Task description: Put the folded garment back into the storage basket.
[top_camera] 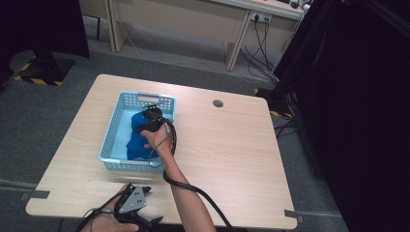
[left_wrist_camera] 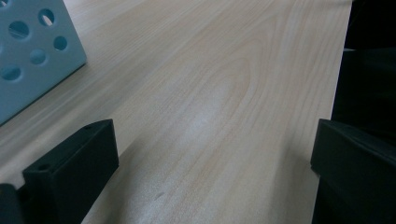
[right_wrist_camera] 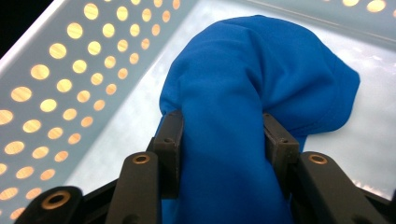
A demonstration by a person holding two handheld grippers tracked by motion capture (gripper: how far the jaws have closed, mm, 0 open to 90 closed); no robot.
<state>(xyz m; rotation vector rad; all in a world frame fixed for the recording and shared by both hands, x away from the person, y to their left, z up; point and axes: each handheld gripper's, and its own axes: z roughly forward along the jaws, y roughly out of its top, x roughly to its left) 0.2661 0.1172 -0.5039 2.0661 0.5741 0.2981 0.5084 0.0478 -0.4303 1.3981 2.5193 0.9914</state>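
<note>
Cloth, blue [right_wrist_camera: 243,107]: bunched inside pale blue perforated basket [top_camera: 112,126], left-centre of wooden bench [top_camera: 232,145]. Right tool [right_wrist_camera: 219,135]: reaches into basket from above, jaws pinched on raised fold of cloth, fabric bulging between and over them. Left tool [left_wrist_camera: 210,158]: near bench's front edge, just beside basket's outer corner, jaws spread wide, holding nothing, bare wood between them.

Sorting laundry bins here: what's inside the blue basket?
A blue cloth lies in the basket, with the right gripper shut on a fold of it. Pale floor shows around it; anything under the cloth is covered.
</note>
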